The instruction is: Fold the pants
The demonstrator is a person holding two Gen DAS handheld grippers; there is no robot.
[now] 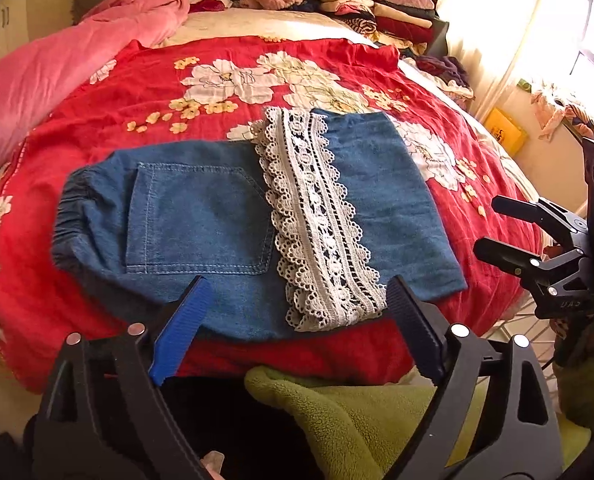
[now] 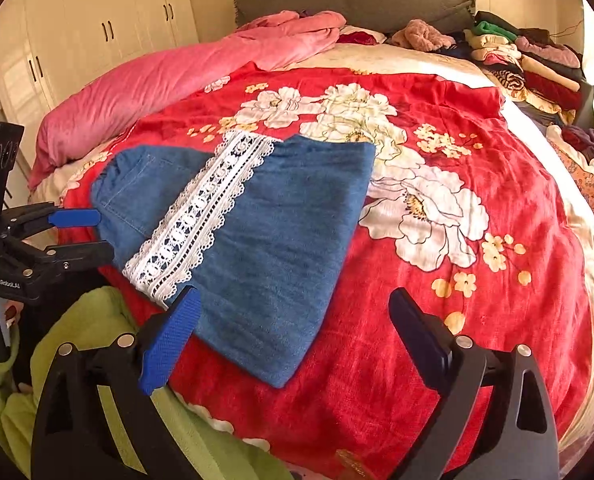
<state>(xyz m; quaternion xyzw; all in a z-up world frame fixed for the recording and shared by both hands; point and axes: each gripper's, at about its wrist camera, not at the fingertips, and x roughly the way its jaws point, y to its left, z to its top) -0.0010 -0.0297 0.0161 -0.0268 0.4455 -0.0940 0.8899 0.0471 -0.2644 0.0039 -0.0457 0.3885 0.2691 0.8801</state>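
"GenRobot.AI" is printed in white on the left gripper (image 2: 77,232) body, seen from the right wrist; the lettering on the right gripper (image 1: 497,224) in the left view looks mirrored or upside down and cannot be read. Both sets of jaws are spread wide, grasping nothing. The denim pants (image 1: 233,216), folded with a white lace hem (image 1: 321,220) laid across, rest on a red floral blanket (image 2: 437,340) on the bed. A pink quilt (image 2: 169,76), stacked clothes (image 2: 529,64) and white wardrobes (image 2: 97,28) surround it.
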